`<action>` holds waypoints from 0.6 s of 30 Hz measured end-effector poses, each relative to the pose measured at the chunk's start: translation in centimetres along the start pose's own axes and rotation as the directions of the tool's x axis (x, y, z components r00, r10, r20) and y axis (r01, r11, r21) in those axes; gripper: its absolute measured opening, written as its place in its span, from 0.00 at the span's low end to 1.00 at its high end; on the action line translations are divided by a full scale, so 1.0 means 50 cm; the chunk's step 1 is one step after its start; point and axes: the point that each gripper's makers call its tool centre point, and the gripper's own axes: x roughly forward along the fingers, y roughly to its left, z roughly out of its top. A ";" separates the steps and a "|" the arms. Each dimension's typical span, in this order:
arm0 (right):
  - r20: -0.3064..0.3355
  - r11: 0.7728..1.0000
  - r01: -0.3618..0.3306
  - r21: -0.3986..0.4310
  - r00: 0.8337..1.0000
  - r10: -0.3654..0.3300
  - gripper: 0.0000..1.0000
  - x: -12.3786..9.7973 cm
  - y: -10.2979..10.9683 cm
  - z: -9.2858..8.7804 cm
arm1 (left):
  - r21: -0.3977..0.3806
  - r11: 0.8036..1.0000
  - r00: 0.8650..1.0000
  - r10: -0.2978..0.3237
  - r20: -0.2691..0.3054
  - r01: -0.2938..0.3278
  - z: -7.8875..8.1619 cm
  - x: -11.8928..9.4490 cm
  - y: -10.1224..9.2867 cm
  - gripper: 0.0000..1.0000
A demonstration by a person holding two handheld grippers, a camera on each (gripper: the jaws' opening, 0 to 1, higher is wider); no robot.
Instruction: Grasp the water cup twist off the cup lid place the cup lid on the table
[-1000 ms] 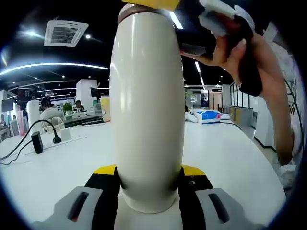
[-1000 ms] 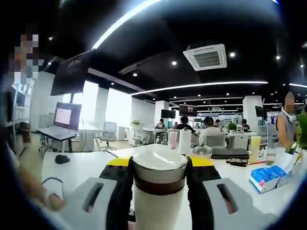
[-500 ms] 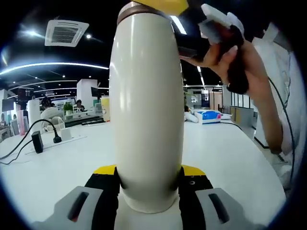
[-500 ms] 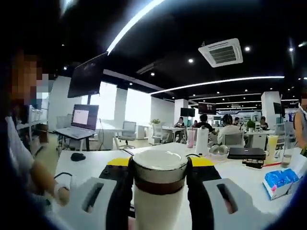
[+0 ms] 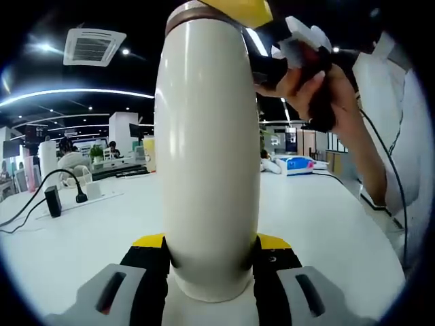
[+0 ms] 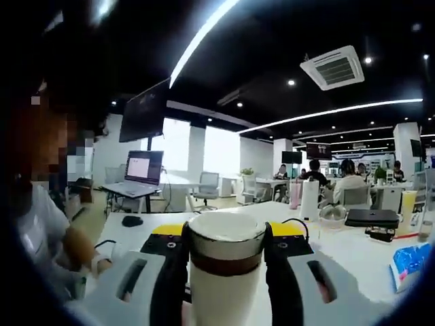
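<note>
On a white table [image 5: 88, 238] in an open office, with a power strip [image 5: 53, 201] far left, the left gripper [image 5: 209, 252] clamped the cream water cup [image 5: 207, 163] low while the right gripper [image 6: 226, 239] clamped its cup lid [image 6: 226, 236], the right hand [image 5: 319, 88] having swung leftward since earlier.

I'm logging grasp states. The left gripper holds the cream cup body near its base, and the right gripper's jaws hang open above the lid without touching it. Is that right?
Not quite. The right gripper is shut on the cup lid, its jaws pressed against both sides, as the right gripper view shows. The left gripper does hold the cream cup near its base.
</note>
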 end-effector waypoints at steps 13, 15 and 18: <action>-0.004 0.987 -0.154 0.035 0.988 0.154 0.46 0.002 0.011 -0.004 | 0.000 1.000 1.000 -0.001 0.000 0.001 -0.001 0.001 0.002 0.49; -0.005 0.984 -0.172 0.039 0.985 0.172 0.46 0.002 0.010 -0.003 | 0.001 1.000 1.000 -0.001 0.000 0.001 -0.001 0.001 0.002 0.49; -0.008 0.980 -0.197 0.037 0.980 0.198 0.46 0.002 0.013 -0.004 | 0.001 1.000 1.000 -0.001 -0.001 0.001 -0.001 0.001 0.003 0.49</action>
